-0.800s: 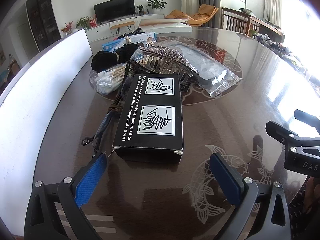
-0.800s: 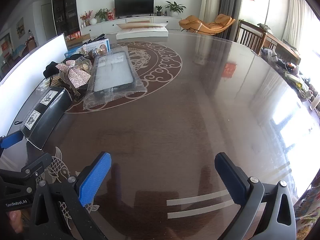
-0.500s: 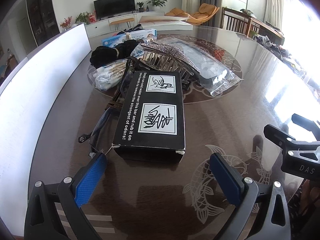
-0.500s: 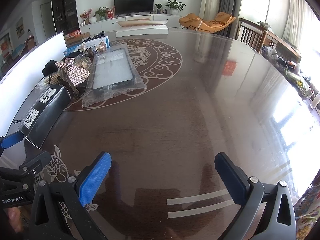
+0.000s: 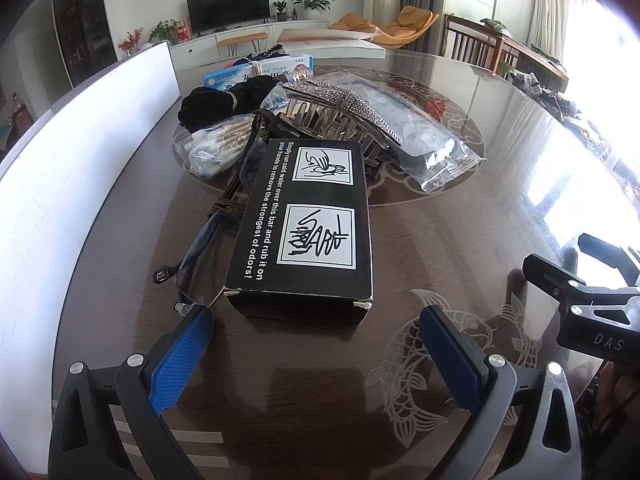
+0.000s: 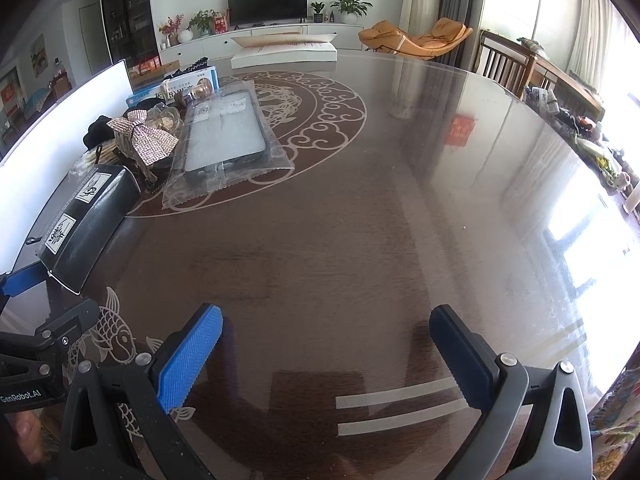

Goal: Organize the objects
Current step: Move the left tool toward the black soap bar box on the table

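Only left tool [image 5: 316,338] sees eyeglasses [image 5: 200,248], both tools wide; right tool [image 6: 326,330]

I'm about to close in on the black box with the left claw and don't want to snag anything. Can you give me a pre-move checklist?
1. Left claw open wider than the black box: ok.
2. Box lined up between the fingers: ok, roughly centred, just ahead of the tips.
3. Left side of the box clear: not ok, eyeglasses lie against it near the left fingertip.
4. Far end clear: not ok, the rhinestone hair clip crowds it.
5. Right claw out of the way: ok, open over bare table.
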The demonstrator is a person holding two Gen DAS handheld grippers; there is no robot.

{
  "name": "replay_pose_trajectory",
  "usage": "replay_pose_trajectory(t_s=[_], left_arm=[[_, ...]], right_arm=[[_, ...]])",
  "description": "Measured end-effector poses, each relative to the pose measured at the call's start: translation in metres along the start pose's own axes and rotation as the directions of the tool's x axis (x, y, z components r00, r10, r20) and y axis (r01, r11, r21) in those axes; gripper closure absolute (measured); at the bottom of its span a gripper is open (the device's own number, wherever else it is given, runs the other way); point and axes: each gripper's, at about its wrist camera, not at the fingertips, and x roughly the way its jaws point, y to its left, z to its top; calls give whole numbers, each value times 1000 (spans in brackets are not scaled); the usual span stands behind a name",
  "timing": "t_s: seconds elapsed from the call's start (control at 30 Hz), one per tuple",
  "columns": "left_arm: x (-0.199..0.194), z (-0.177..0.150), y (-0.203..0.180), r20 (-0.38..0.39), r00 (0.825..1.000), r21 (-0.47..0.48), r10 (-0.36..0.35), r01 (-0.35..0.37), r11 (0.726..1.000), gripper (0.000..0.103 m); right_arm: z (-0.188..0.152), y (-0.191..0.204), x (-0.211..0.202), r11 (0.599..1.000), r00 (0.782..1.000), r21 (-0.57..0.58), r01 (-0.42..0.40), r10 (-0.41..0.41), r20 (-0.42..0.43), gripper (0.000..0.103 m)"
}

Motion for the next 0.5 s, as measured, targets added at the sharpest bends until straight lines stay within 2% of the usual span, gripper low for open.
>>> replay_pose_trajectory(t_s=[0.5], left_arm=[[3, 6, 2, -33, 999, 26, -23, 23, 999, 0]], right_arm=[[0, -1, 1, 1000, 1000, 13, -13, 13, 3, 0]])
